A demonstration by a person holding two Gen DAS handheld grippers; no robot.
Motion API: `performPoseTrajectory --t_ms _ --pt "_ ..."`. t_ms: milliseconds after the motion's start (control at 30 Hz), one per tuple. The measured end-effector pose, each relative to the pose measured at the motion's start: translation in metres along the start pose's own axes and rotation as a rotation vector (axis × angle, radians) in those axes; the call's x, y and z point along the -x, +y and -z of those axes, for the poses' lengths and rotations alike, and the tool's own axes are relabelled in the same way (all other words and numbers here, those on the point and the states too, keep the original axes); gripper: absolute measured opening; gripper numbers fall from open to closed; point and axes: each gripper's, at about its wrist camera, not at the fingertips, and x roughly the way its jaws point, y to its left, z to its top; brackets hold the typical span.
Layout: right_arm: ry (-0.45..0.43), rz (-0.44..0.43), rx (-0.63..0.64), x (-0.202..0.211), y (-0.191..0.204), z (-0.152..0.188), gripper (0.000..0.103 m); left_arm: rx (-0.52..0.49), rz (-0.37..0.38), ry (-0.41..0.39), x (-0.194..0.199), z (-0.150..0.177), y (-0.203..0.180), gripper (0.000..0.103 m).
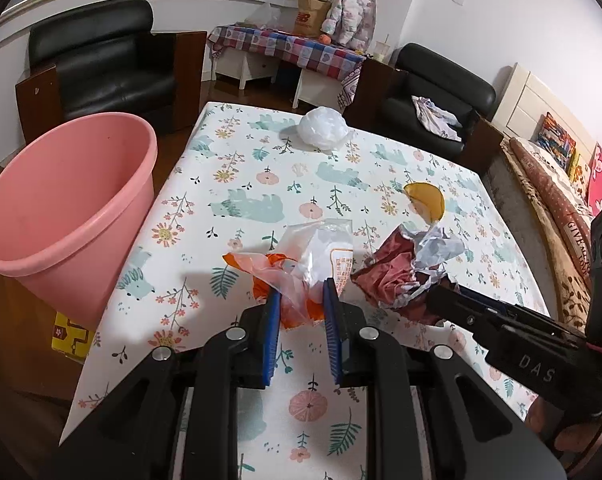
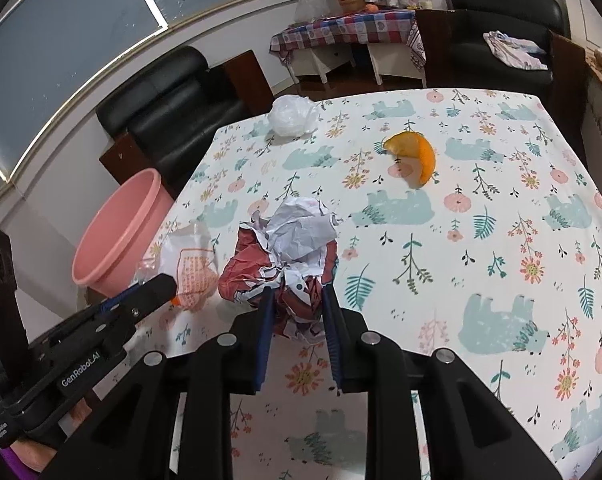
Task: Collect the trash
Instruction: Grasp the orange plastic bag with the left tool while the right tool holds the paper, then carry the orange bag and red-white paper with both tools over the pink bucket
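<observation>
A clear plastic wrapper with orange print lies on the floral table. My left gripper straddles its near end, jaws a little apart, and the wrapper is not lifted. A crumpled red and white paper ball rests just to the right. My right gripper has its blue pads on either side of the ball's near part, narrowly open. Each gripper shows in the other's view: the right gripper at the paper, the left gripper at the wrapper.
A pink bin stands off the table's left edge. An orange peel lies farther out on the table, and a white plastic ball sits near the far edge. Black armchairs stand beyond the table.
</observation>
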Motion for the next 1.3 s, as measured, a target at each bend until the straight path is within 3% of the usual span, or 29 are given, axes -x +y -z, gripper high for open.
performPoseTrajectory --t_ms 500,700,1000,1300 --pt "0.064 0.047 0.071 -0.012 0.018 0.010 0.033 -0.011 -0.001 0.033 -0.004 0.006 0.002 0.021" --pt "0.054 0.025 0.103 -0.012 0.026 0.011 0.026 0.000 0.006 0.019 0.002 0.009 0.008 0.021" --pt "-0.062 -0.013 0.190 0.003 0.053 0.000 0.023 0.031 -0.008 -0.076 0.028 -0.003 0.023 0.021" --pt "-0.119 -0.067 0.251 0.003 0.096 -0.029 0.023 0.060 -0.110 -0.204 0.056 -0.021 0.054 0.021"
